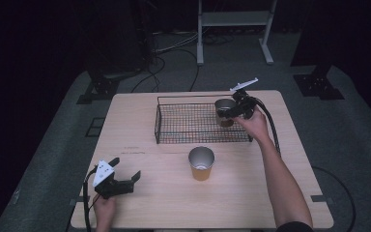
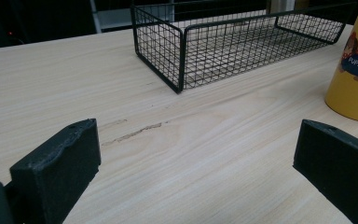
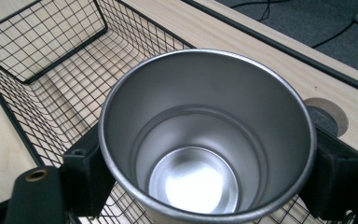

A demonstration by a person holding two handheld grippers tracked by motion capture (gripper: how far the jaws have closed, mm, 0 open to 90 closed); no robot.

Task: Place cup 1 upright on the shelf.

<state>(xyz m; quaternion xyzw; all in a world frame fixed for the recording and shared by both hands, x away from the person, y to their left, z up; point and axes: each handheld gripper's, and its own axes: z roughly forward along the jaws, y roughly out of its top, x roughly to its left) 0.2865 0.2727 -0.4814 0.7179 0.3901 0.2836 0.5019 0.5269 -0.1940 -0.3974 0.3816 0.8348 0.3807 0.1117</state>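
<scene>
Steel cup (image 3: 207,140), clamped by the right hand-held gripper (image 3: 207,172); left gripper view adds a puppy print on the yellow cup (image 2: 354,65).

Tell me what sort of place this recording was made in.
Probably a lab or recording studio, not a home: a lone wooden table on grey carpet, dark surroundings, loose cables on the floor, and a metal frame stand behind.

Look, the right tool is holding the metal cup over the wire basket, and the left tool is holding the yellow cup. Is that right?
Not quite. The left tool holds nothing; in the left gripper view its jaws stand open over bare table, with the yellow cup apart. The right tool does hold the metal cup over the wire basket.
</scene>
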